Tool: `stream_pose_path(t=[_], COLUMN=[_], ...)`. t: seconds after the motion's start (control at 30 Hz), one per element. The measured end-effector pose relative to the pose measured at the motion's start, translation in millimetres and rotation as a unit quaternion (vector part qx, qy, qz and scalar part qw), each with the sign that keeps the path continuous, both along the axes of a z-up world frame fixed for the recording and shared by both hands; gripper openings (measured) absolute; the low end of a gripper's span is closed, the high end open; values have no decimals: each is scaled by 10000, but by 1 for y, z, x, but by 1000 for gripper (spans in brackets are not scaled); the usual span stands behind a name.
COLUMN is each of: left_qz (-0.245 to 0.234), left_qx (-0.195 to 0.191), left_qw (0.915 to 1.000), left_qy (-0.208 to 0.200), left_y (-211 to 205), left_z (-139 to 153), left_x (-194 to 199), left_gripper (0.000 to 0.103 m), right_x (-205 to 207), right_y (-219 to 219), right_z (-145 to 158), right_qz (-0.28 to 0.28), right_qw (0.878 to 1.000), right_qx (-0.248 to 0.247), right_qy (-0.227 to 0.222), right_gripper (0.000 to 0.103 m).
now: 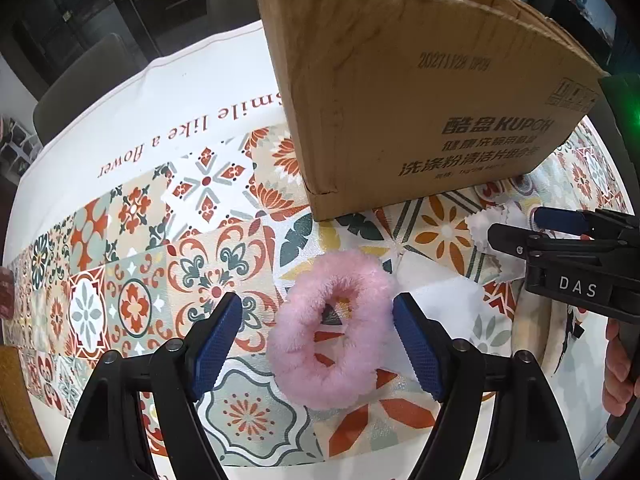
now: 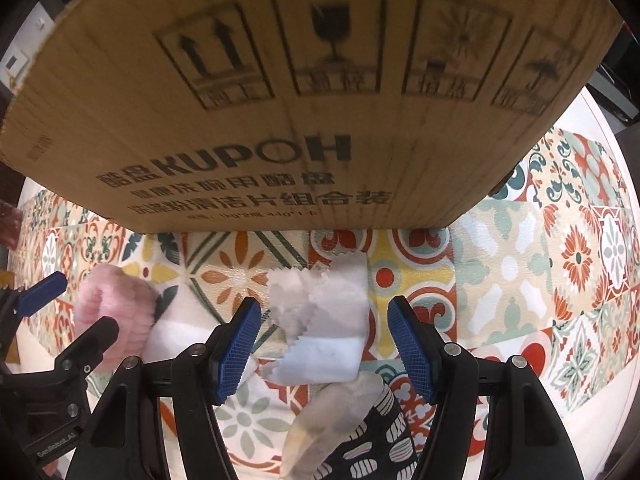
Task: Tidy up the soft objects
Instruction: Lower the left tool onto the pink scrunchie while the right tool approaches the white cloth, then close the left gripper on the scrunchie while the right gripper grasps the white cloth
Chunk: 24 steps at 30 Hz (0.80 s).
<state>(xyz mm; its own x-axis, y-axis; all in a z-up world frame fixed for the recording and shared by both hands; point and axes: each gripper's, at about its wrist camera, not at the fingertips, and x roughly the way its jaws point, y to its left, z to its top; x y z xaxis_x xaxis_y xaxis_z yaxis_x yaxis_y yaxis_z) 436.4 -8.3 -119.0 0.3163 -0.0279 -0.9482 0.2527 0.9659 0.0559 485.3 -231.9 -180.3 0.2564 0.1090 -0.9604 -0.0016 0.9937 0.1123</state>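
A fluffy pink scrunchie (image 1: 332,328) lies on the patterned tablecloth, between the open blue-padded fingers of my left gripper (image 1: 318,342). It also shows at the left of the right wrist view (image 2: 116,312). My right gripper (image 2: 324,336) is open, its fingers either side of a white zigzag-edged cloth (image 2: 328,320) lying flat on the table. In the left wrist view the right gripper (image 1: 532,228) sits at the right over that white cloth (image 1: 492,224). A brown cardboard box (image 1: 420,92) stands just behind both.
A folded white cloth (image 1: 444,304) lies under and beside the scrunchie. A black-and-white patterned fabric piece with a translucent cover (image 2: 360,432) lies under my right gripper. Dark chairs (image 1: 80,84) stand beyond the table's far edge.
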Motion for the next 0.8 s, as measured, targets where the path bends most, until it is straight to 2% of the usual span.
stream_pose_path(t=[0.33, 0.6, 0.8], left_qz=[133, 159, 86], left_qx=[-139, -369, -271], left_qw=[9998, 9990, 9995], left_qy=[105, 171, 97], left_y=[4, 6, 4], left_z=[-10, -15, -11], left_x=[5, 7, 4], left_gripper=[77, 51, 30], right_x=[5, 2, -7], right_y=[-6, 6, 19], right_z=[-12, -23, -30], right_qz=[17, 104, 104], right_qw=[9999, 9996, 9993], right_qx=[7, -177, -348], right_qy=[127, 171, 61], right_gripper=[67, 64, 44])
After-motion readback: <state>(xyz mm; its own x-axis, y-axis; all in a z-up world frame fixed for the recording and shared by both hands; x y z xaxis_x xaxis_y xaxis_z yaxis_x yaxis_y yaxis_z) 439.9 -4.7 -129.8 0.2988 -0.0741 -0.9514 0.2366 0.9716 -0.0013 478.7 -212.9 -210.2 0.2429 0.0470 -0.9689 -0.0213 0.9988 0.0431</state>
